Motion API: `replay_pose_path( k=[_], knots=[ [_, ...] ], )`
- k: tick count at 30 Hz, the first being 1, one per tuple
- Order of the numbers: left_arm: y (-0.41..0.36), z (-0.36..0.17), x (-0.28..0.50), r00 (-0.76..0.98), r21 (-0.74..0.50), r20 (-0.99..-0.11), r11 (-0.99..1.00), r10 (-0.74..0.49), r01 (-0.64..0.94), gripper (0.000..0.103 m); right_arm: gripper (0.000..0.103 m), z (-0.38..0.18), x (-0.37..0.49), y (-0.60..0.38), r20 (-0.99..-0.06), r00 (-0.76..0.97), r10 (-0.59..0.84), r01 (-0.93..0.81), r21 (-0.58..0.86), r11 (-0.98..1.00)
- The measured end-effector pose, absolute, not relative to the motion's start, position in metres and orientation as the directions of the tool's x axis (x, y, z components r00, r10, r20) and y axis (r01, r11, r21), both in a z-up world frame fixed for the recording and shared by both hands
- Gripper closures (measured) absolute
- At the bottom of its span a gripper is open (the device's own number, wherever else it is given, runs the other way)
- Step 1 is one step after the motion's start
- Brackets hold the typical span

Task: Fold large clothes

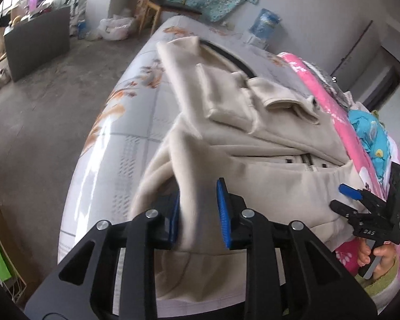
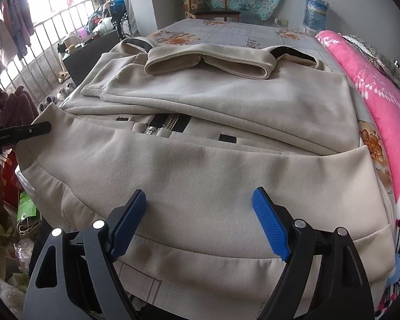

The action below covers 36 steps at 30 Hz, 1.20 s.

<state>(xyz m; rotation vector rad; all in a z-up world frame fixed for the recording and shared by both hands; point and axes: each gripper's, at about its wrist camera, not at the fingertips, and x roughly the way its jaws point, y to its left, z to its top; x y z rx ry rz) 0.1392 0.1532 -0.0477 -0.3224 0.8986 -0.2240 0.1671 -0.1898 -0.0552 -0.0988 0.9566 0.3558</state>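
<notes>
A beige zip-up jacket [image 2: 213,173] lies on the bed, its sleeves [image 2: 208,64] folded across the chest and its black zipper [image 2: 170,126] showing under a fold. My left gripper [image 1: 199,189] is shut on a bunched fold of the jacket [image 1: 253,181] at its left hem corner, which is lifted a little. One of its fingers [image 2: 37,130] shows at that corner in the right wrist view. My right gripper [image 2: 200,208] stands wide open just above the hem, its pads not pressing the cloth. It appears as the right gripper [image 1: 344,198] at the jacket's far corner, held by a hand.
The bed has a grey floral sheet [image 2: 226,32]. A pink blanket [image 2: 373,85] runs along its right side. A wooden chair [image 2: 213,8] and a water jug [image 2: 316,10] stand beyond the far end. Bare floor, a dark box [image 1: 37,40] and bags lie to the left.
</notes>
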Motion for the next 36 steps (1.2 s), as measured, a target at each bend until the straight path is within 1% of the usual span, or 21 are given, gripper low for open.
replay_pose_path(
  k=[2,3,4,8,10,13,17,19,22,24,33,36],
  knots=[
    [0.146,-0.047,0.14,0.605,-0.323,-0.74,0.944,-0.294,0.063,0.079,0.022,-0.055,0.167,-0.19,-0.811,0.526,0.256,-0.341,0.075,0.937],
    [0.142,-0.048,0.141,0.602,-0.285,-0.755,0.957,-0.26,0.055,0.079,0.022,-0.056,0.167,-0.191,-0.81,0.527,0.258,-0.342,0.076,0.937],
    [0.135,-0.052,0.143,0.586,-0.217,-0.786,0.976,-0.196,0.035,0.079,0.021,-0.056,0.167,-0.191,-0.808,0.529,0.259,-0.342,0.077,0.937],
    [0.122,-0.05,0.143,0.594,-0.117,-0.798,0.993,-0.105,0.019,0.079,0.015,-0.057,0.166,-0.193,-0.799,0.543,0.259,-0.33,0.08,0.94],
    [0.115,-0.05,0.143,0.601,-0.069,-0.797,0.998,-0.059,0.008,0.079,0.015,-0.057,0.165,-0.196,-0.792,0.55,0.265,-0.324,0.09,0.942],
    [0.111,-0.049,0.143,0.606,-0.021,-0.795,1.0,-0.012,-0.007,0.076,0.015,-0.054,0.16,-0.203,-0.791,0.544,0.28,-0.311,0.12,0.943],
    [0.106,-0.049,0.143,0.608,0.029,-0.794,1.0,0.029,-0.01,0.075,0.016,-0.04,0.146,-0.232,-0.764,0.577,0.29,-0.278,0.15,0.949],
    [0.104,-0.048,0.144,0.606,0.046,-0.795,0.999,0.042,-0.009,0.075,0.018,-0.029,0.138,-0.254,-0.74,0.617,0.269,-0.239,0.149,0.959],
    [0.105,-0.048,0.145,0.602,0.045,-0.798,0.999,0.045,-0.014,0.075,0.025,-0.016,0.137,-0.293,-0.715,0.662,0.227,-0.165,0.157,0.974],
    [0.104,-0.048,0.144,0.602,0.045,-0.797,0.999,0.047,-0.019,0.075,0.036,-0.016,0.143,-0.311,-0.722,0.662,0.204,-0.121,0.165,0.979],
    [0.1,-0.048,0.146,0.601,0.059,-0.796,0.998,0.062,-0.025,0.075,0.056,-0.041,0.192,-0.343,-0.747,0.632,0.205,-0.067,0.212,0.975],
    [0.099,-0.048,0.146,0.601,0.066,-0.796,0.997,0.068,-0.025,0.075,0.06,-0.049,0.197,-0.345,-0.756,0.621,0.207,-0.065,0.213,0.975]
  ],
)
